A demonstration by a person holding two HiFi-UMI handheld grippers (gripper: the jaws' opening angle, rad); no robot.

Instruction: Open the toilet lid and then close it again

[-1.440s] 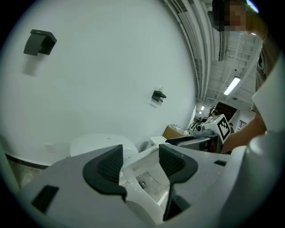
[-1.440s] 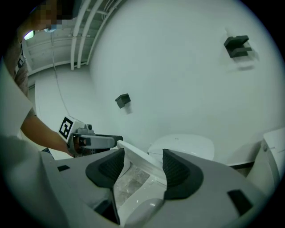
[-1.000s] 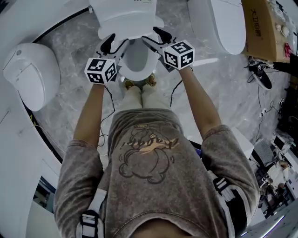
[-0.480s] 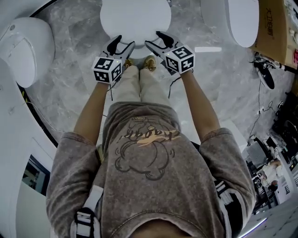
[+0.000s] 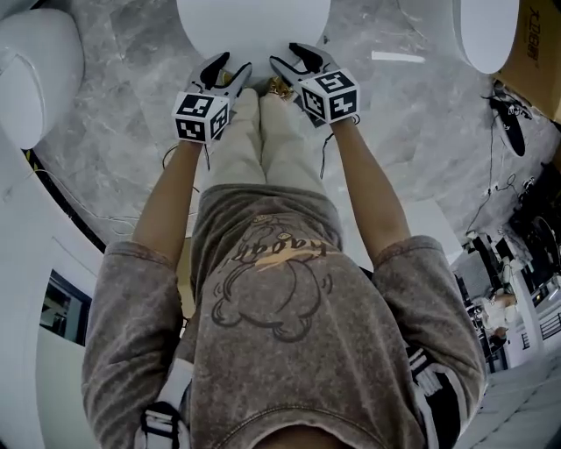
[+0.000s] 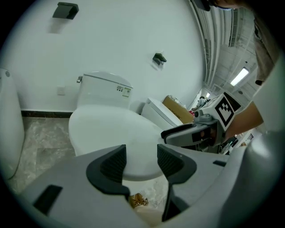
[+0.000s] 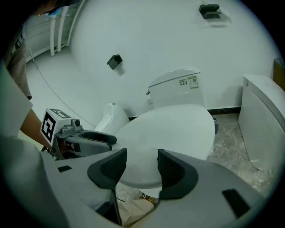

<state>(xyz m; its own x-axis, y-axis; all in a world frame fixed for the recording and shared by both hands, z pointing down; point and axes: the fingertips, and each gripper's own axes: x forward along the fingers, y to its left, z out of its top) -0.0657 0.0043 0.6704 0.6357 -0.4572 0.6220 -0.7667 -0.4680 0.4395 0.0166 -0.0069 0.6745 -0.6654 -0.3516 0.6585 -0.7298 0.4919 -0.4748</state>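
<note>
White oval plastic toilet lid (image 5: 254,22) lies flat down over the bowl, right in front of the person's knees. Looks like the closing half is about finished.

Left hand-held gripper (image 5: 230,72): jaws apart and closing in, nothing between the pads. The lid's front edge sits just past the gap, not pinched. Right hand-held gripper (image 5: 294,60): same, jaws apart and narrowing, empty, at the lid's front rim.

Risks:
- A pad could catch the lid's front lip as the jaws close and tip the lid back up.
- The two grippers are close side by side and could knock together.
- Person's gold shoes (image 6: 138,201) are tucked under the bowl front, easy to clip if a gripper dips.

Views: the head view crops the lid's rear. Only the gripper views show the white ceramic tank (image 6: 104,91) behind it and the pad gaps. Only the head view shows both arms and the grey marble floor (image 5: 131,114).
</note>
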